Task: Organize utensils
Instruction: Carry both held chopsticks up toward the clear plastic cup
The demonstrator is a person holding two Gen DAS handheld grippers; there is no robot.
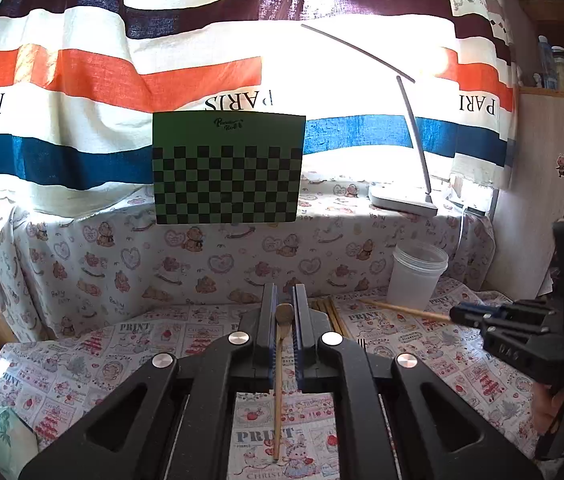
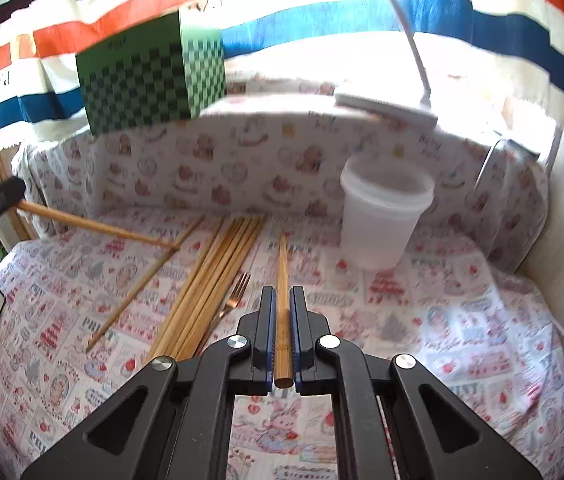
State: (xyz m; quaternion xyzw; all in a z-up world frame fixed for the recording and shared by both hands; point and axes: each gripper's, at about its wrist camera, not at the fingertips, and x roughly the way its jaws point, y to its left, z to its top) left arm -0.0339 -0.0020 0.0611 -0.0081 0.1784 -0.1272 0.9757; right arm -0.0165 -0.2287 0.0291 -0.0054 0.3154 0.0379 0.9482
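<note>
My left gripper is shut on a thin wooden chopstick, held above the patterned table; its thick end sticks out between the fingertips. In the right wrist view the same chopstick slants down from the left gripper at the left edge. My right gripper is shut on another wooden chopstick that points forward toward a translucent white cup. In the left wrist view the right gripper holds its chopstick near the cup.
A bundle of several chopsticks and a copper fork lie on the table, with one loose chopstick to the left. A green checkered box and a white lamp base stand on the raised ledge behind.
</note>
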